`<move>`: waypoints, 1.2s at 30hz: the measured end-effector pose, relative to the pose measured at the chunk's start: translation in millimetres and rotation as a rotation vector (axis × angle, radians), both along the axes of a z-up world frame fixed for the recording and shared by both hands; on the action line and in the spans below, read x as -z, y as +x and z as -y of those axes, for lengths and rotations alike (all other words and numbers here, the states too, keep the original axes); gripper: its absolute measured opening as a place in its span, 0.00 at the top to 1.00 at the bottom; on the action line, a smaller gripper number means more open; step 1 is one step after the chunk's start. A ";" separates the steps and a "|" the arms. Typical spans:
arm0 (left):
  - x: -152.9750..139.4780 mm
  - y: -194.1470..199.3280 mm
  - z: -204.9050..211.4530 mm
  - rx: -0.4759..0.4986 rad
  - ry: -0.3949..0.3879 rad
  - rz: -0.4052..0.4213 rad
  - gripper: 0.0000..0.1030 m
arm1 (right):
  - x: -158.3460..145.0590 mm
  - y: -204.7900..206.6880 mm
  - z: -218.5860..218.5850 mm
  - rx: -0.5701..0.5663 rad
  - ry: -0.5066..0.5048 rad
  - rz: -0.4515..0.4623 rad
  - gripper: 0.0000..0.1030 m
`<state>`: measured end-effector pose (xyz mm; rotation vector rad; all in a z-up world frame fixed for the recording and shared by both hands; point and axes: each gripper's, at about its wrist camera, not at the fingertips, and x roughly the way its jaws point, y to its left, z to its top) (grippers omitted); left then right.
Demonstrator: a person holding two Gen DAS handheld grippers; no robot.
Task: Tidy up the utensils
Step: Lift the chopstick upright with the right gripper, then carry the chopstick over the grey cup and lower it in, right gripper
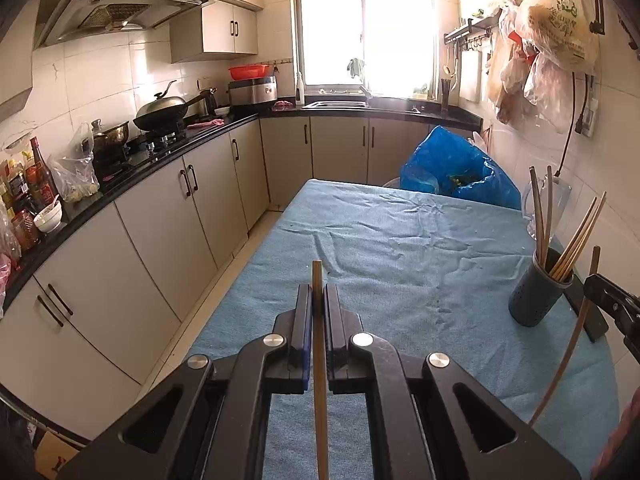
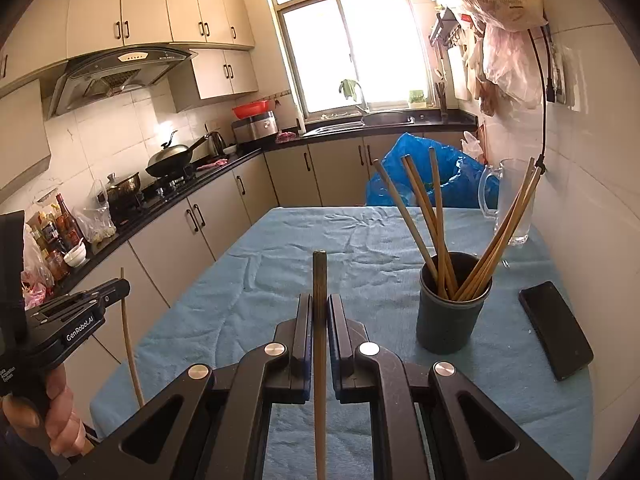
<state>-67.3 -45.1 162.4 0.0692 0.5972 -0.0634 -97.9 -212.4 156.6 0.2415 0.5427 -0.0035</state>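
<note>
I have one chopstick in each gripper. My left gripper [image 1: 318, 300] is clamped narrow on a chopstick [image 1: 319, 360] that runs up between the pads and pokes out past the tips, over the blue cloth [image 1: 400, 248] covering the table. My right gripper [image 2: 319, 312] is closed the same way on a second chopstick [image 2: 319, 340], its darker end standing above the fingertips.

The holder [image 2: 454, 304], a dark round cup, stands upright on the cloth toward the table's right edge, to the right of my right gripper. In it I count three chopsticks [image 2: 420, 216] leaning left and a bundle [image 2: 504, 240] leaning right; how many are in the bundle I cannot tell. From the left wrist view the same holder [image 1: 536, 296] sits near the right edge.

Beyond the holder, near the far right corner, is a clear jug [image 2: 514, 204]; I cannot tell whether anything is in it. A black phone [image 2: 556, 330] lies flat on the cloth just right of the holder, apart from it. A blue bag [image 2: 420, 168] sits past the table's far edge, something green inside it in the left view.
</note>
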 end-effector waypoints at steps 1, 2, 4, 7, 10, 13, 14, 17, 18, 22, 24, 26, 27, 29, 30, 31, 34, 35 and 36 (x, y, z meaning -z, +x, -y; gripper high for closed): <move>-0.4 -0.8 -0.5 -0.001 -0.001 0.002 0.95 | 0.1 0.5 0.7 0.000 0.001 0.000 0.92; -0.9 -1.3 -1.0 -0.001 -0.002 0.002 0.95 | -0.4 0.5 1.1 0.001 0.001 0.001 0.92; -1.6 -2.2 -2.1 -0.001 -0.004 0.003 0.95 | -2.3 -0.9 0.6 0.002 0.000 0.004 0.92; -3.4 -2.5 -3.5 -0.001 -0.009 0.003 0.95 | -4.1 -2.6 -0.2 0.007 0.000 0.008 0.92; -7.0 -2.3 -6.9 0.004 -0.028 -0.003 0.95 | -6.1 -5.5 1.6 0.018 0.004 0.014 0.92; -10.9 -1.0 -13.7 0.016 -0.069 -0.022 0.95 | -8.1 -9.5 4.2 0.033 0.008 0.021 0.92; -12.4 -0.8 -16.5 0.018 -0.082 -0.025 0.95 | -8.7 -11.6 5.2 0.038 0.009 0.024 0.92; -17.2 -0.8 -24.5 0.021 -0.115 -0.030 0.95 | -11.3 -17.4 6.9 0.054 0.009 0.030 0.92; -18.8 -0.9 -27.1 0.024 -0.129 -0.032 0.95 | -11.9 -18.6 7.9 0.057 0.010 0.032 0.92; -24.3 -3.7 -32.5 0.031 -0.160 -0.029 0.95 | -19.2 -25.0 9.8 0.077 0.017 0.048 0.92; -26.9 -6.3 -33.9 0.034 -0.169 -0.024 0.95 | -25.1 -27.8 7.5 0.084 0.013 0.059 0.92; -29.7 -9.6 -35.5 0.043 -0.179 -0.019 0.95 | -29.7 -31.7 5.8 0.091 0.012 0.073 0.92; -31.3 -11.5 -36.2 0.047 -0.185 -0.016 0.95 | -32.3 -34.0 4.1 0.093 0.010 0.080 0.92; -33.8 -14.5 -36.8 0.061 -0.191 -0.012 0.95 | -37.0 -38.7 1.3 0.101 0.003 0.089 0.92; -35.0 -16.7 -37.0 0.066 -0.195 -0.008 0.95 | -39.8 -41.0 -0.4 0.105 0.002 0.095 0.92; -35.7 -19.0 -36.9 0.069 -0.197 -0.003 0.95 | -41.4 -42.5 -1.7 0.107 -0.001 0.099 0.92; -37.6 -24.7 -35.8 0.084 -0.206 0.003 0.95 | -46.7 -47.9 -5.0 0.117 -0.010 0.104 0.92; -38.3 -26.7 -35.4 0.088 -0.208 0.007 0.95 | -48.1 -49.4 -6.8 0.116 -0.011 0.104 0.92; -39.1 -29.2 -35.3 0.092 -0.209 0.012 0.95 | -49.4 -50.8 -9.0 0.113 -0.016 0.103 0.92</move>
